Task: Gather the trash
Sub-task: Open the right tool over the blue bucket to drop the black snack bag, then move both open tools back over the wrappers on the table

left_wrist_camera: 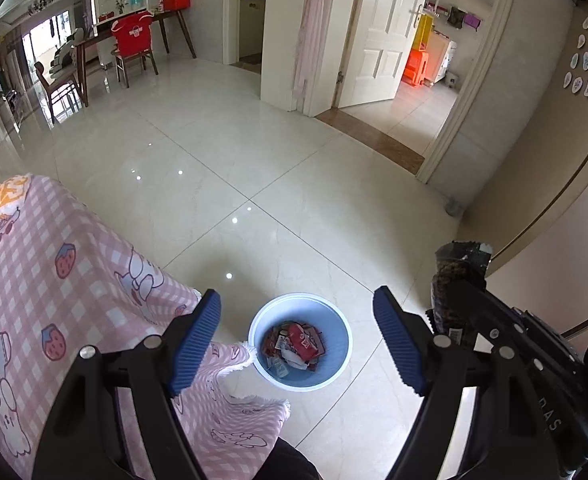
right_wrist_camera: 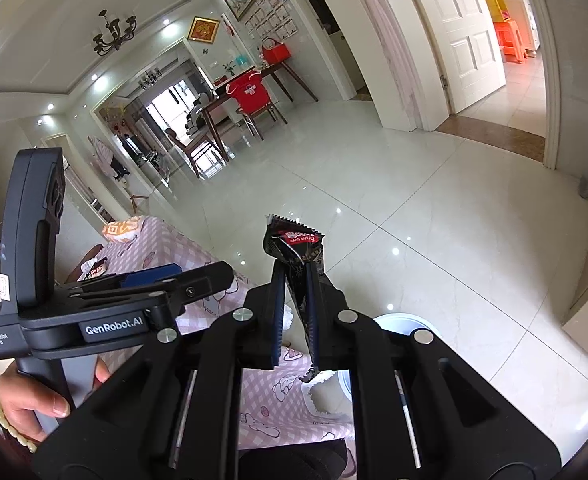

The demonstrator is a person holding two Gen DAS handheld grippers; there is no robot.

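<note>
While pink cloth (left_wrist_camera: 73,280) perhaps overlaps it, bin (left_wrist_camera: 336,364) holds wrappers (left_wrist_camera: 296,344).

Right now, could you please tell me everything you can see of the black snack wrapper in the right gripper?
The black snack wrapper is a long, crinkled, glossy foil-like packet with a red label and zigzag-cut ends. It stands roughly upright, tilted slightly, clamped about mid-length between the shut pads of the right gripper, its top sticking above the fingertips and its lower end hanging below. From the left wrist view it is to the right of the blue bin, not over it. Nothing else touches it.
</note>
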